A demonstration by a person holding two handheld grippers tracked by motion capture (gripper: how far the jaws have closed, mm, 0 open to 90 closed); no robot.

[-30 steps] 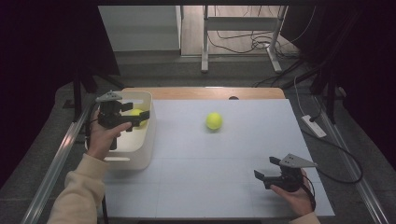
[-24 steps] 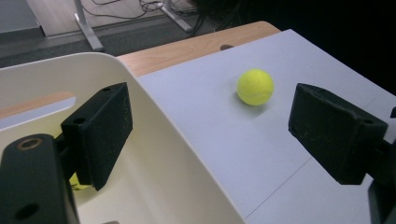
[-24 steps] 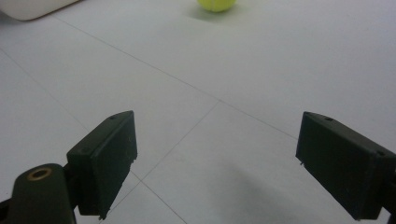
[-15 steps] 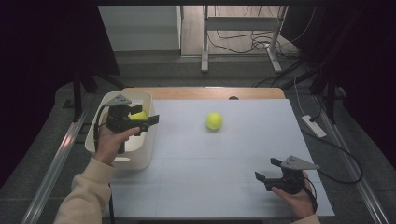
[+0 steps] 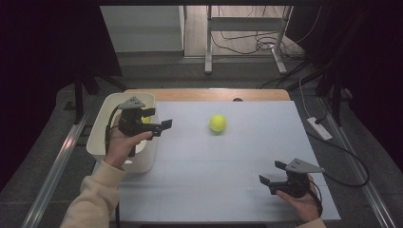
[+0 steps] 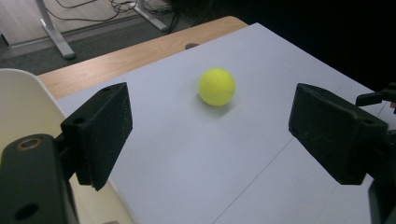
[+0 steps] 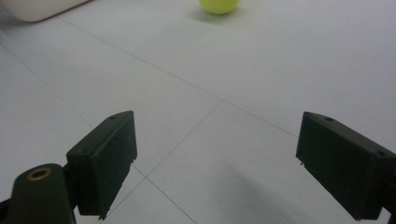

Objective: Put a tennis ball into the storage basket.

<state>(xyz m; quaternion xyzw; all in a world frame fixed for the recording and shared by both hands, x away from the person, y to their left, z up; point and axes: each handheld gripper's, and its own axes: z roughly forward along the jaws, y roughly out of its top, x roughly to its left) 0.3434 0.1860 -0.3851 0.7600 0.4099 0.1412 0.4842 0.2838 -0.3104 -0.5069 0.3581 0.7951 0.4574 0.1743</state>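
Where the white table [image 5: 228, 161] ends at the far side, a strip of bare wood [image 5: 209, 94] runs along its edge, and beyond that the floor and desk legs fade into shadow, with both side margins of the high view too dark to read. At the table's left edge stands a white bin [image 5: 107, 128]; the person's left hand and gripper cover much of its opening, so of its contents only a sliver of yellow [image 5: 146, 119] shows behind the gripper, too little to say what it is. In the left gripper view the bin is cut off to a curved pale wall at the left edge [image 6: 21, 107]. A cream sleeve [image 5: 92, 199] enters from the bottom, clipped by the frame. The left gripper [image 5: 160, 127] is held over the bin's right rim and points across the table toward the yellow tennis ball [image 5: 217, 123]; its jaws stand apart with nothing between them, and in its own view the ball [image 6: 216, 86] sits well ahead, framed in the gap. The right gripper [image 5: 271, 176] rests low near the front right corner, jaws also wide and empty; its hand is partly cut off by the bottom edge. In the right gripper view the ball [image 7: 218, 4] is clipped by the top edge, far off.
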